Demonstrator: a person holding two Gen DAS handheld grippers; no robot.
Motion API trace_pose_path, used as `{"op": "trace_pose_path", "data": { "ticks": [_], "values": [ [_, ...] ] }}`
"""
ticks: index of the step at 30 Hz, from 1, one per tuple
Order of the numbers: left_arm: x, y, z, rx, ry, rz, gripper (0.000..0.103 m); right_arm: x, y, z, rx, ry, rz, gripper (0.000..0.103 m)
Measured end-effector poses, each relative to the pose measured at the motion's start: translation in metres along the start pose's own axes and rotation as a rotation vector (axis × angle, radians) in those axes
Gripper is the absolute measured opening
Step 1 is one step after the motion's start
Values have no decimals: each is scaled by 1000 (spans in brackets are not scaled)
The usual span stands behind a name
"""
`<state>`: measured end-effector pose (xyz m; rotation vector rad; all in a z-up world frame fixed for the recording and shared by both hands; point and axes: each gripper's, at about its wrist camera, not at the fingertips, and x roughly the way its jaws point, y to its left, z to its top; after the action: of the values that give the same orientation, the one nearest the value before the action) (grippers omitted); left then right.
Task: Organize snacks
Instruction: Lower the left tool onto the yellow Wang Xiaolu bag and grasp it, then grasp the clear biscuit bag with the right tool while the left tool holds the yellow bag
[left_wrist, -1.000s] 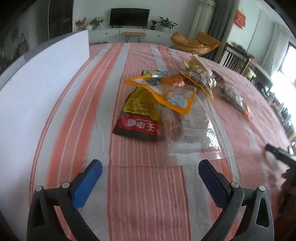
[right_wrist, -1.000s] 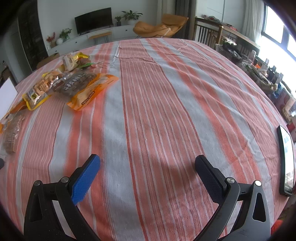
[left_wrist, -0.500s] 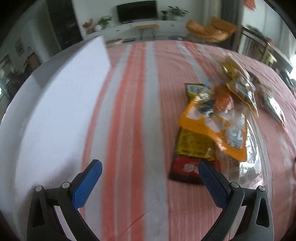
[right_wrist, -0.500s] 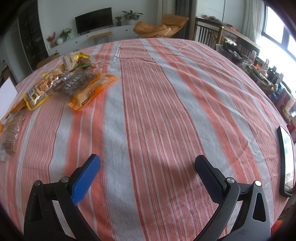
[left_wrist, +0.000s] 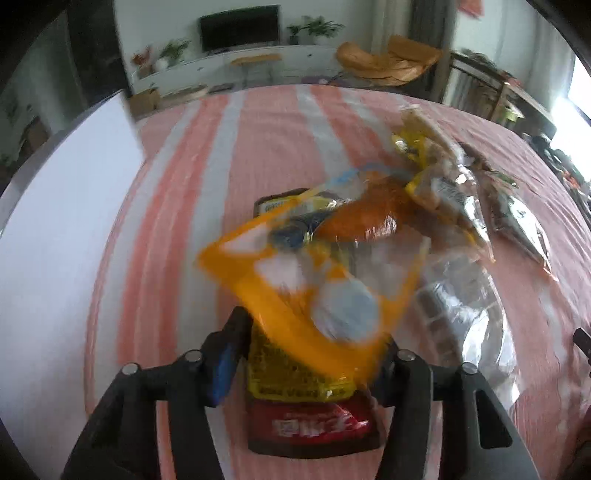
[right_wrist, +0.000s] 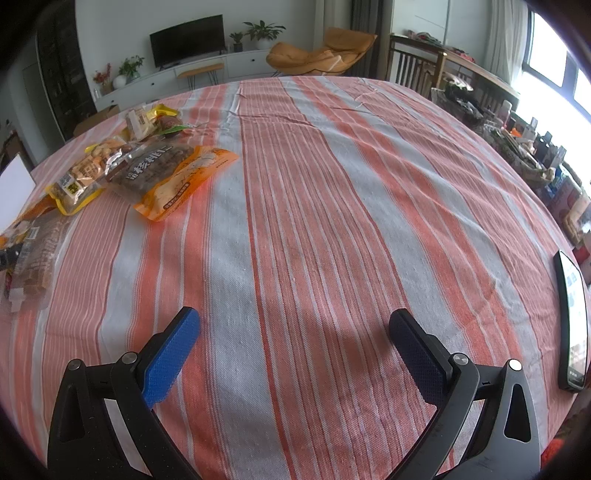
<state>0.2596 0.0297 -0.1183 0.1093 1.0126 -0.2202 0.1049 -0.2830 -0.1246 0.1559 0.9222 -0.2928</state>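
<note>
In the left wrist view my left gripper (left_wrist: 310, 354) has its jaws narrowed around the near edge of an orange-rimmed clear snack bag (left_wrist: 317, 280), blurred by motion; I cannot tell if they grip it. Under it lies a yellow and red packet (left_wrist: 306, 417). A clear bag of brown bars (left_wrist: 465, 317) and more packets (left_wrist: 450, 192) lie to the right. In the right wrist view my right gripper (right_wrist: 291, 354) is open and empty above bare cloth. An orange packet (right_wrist: 184, 181), a dark walnut bag (right_wrist: 151, 166) and a yellow bag (right_wrist: 77, 181) lie far left.
The table has a red and grey striped cloth (right_wrist: 332, 206). A white board (left_wrist: 55, 229) stands along the left side. A black phone (right_wrist: 572, 321) lies at the right edge. Chairs and a cluttered side table (right_wrist: 461, 85) stand beyond the far edge.
My left gripper has moved up to the pile and its jaws have narrowed around the orange-rimmed bag's near edge. My right gripper has not moved.
</note>
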Motion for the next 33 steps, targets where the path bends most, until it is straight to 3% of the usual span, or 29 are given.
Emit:
{"op": "trace_pose_path", "data": {
  "ticks": [4,7,8,9,11,17,20,33],
  "values": [
    [-29,29,-45,-96,18,56,50,0,0,0,0,0,0,103],
    [-58,44,-91,-147,36,68,56,0,0,0,0,0,0,103],
    [-63,47,-98,-155,35,54,62,0,0,0,0,0,0,103],
    [-66,50,-103,-157,29,28,77,0,0,0,1,0,-1,103],
    [-64,52,-107,-154,42,-19,97,0,0,0,0,0,-1,103],
    [-40,37,-93,-96,-8,67,103,1,1,0,2,-2,2,103],
    [-33,35,-90,-103,-47,69,103,0,1,0,8,-3,-1,103],
    [-38,38,-95,-99,-56,67,103,1,2,1,6,-2,-9,103]
  ]
}}
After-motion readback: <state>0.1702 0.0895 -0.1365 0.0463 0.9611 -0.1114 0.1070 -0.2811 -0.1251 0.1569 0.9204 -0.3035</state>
